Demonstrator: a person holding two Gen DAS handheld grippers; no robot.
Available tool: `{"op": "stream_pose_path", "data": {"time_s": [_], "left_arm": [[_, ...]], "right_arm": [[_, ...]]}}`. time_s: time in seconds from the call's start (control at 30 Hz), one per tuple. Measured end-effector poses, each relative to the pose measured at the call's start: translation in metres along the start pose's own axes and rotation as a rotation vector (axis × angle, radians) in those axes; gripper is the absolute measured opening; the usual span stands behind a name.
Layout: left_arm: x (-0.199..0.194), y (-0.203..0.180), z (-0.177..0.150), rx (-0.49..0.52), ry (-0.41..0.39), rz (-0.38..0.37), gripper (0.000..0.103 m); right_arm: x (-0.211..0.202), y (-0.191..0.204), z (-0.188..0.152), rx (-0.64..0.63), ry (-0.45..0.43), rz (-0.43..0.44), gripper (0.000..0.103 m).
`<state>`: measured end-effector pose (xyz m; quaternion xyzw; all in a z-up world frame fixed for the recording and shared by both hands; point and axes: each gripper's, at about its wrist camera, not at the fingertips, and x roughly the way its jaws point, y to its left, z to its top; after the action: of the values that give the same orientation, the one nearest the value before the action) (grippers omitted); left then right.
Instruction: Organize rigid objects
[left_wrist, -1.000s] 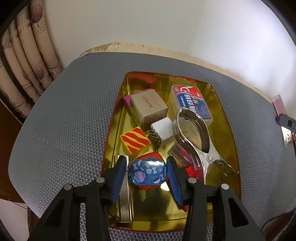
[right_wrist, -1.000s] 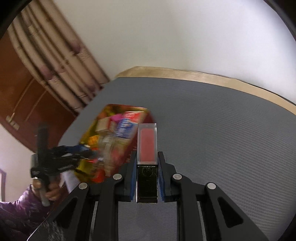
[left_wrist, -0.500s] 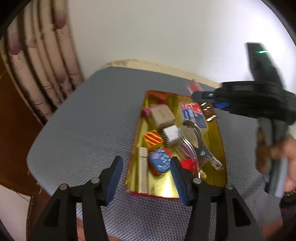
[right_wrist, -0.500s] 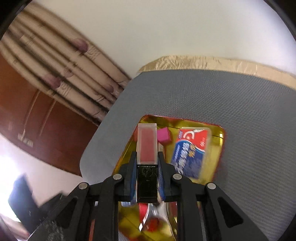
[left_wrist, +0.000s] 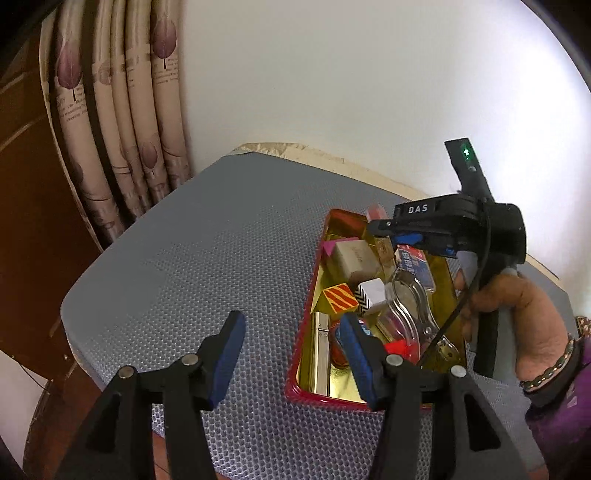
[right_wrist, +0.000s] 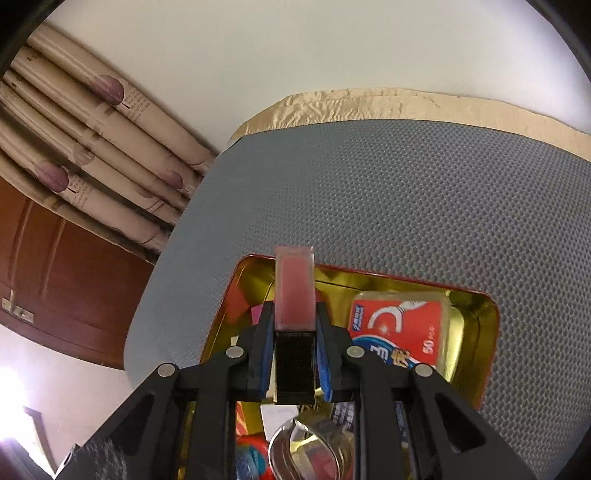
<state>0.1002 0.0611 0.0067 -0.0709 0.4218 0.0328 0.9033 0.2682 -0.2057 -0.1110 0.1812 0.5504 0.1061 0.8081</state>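
Observation:
A red-rimmed gold tray (left_wrist: 308, 295) (right_wrist: 476, 317) lies on the grey mesh table and holds several small items: a beige box (left_wrist: 356, 258), a striped orange block (left_wrist: 340, 297), a floss pack (right_wrist: 397, 325) and a clear clip (left_wrist: 408, 306). My right gripper (right_wrist: 294, 314) is shut on a pink lip gloss tube with a black cap (right_wrist: 294, 295) and holds it above the tray's far left corner. It also shows in the left wrist view (left_wrist: 391, 227). My left gripper (left_wrist: 291, 332) is open and empty, above the tray's near left edge.
The grey mesh table (left_wrist: 207, 266) stretches to the left of the tray. Rolled curtains (left_wrist: 122, 122) and a wooden door (right_wrist: 44, 266) stand at the left. A white wall runs behind. A hand in a purple sleeve (left_wrist: 517, 317) holds the right gripper.
My left gripper has pulled back and to the left, away from the tray's contents. My right gripper has carried the lip gloss tube over the tray's far corner.

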Motion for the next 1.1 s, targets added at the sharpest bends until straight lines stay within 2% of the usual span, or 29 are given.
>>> {"op": "stream_pose_path", "data": {"time_s": [0.1,0.17,0.23,0.33,0.4,0.53,0.67,0.73,0.8,0.83,0.93,1.0,1.1], "left_arm": [[0.001,0.002,-0.001,-0.009,0.006,0.001,0.055],[0.002,0.004,-0.002,-0.025,0.011,-0.004,0.055],[0.005,0.008,-0.001,-0.038,0.010,-0.011,0.054],[0.004,0.008,-0.002,-0.046,-0.001,-0.012,0.054],[0.003,0.005,-0.004,-0.036,-0.007,-0.008,0.054],[-0.005,-0.010,-0.010,0.003,-0.040,0.009,0.055],[-0.022,-0.033,-0.021,0.042,-0.091,-0.044,0.054],[-0.030,-0.048,-0.031,0.086,-0.120,-0.039,0.054],[-0.038,-0.062,-0.045,0.132,-0.155,-0.040,0.054],[-0.041,-0.067,-0.051,0.153,-0.167,-0.039,0.055],[-0.051,-0.073,-0.067,0.172,-0.177,-0.050,0.054],[-0.061,-0.069,-0.075,0.156,-0.195,-0.069,0.054],[-0.078,-0.060,-0.082,0.132,-0.219,-0.091,0.054]], "right_arm": [[0.003,-0.001,-0.001,0.016,0.000,0.008,0.026],[-0.004,0.002,-0.002,0.004,-0.030,-0.019,0.026],[-0.020,0.005,-0.007,-0.027,-0.078,-0.024,0.027],[-0.058,0.008,-0.023,-0.075,-0.178,-0.032,0.035],[-0.084,0.008,-0.041,-0.123,-0.233,-0.077,0.046],[-0.123,0.003,-0.083,-0.203,-0.304,-0.232,0.050],[-0.158,-0.024,-0.121,-0.193,-0.339,-0.350,0.064],[-0.176,-0.035,-0.141,-0.168,-0.355,-0.385,0.067],[-0.189,-0.040,-0.159,-0.151,-0.369,-0.429,0.078],[-0.193,-0.040,-0.166,-0.150,-0.376,-0.460,0.079],[-0.204,-0.030,-0.190,-0.161,-0.404,-0.483,0.085],[-0.203,-0.016,-0.204,-0.174,-0.421,-0.528,0.092],[-0.201,0.008,-0.224,-0.213,-0.447,-0.549,0.093]]}}
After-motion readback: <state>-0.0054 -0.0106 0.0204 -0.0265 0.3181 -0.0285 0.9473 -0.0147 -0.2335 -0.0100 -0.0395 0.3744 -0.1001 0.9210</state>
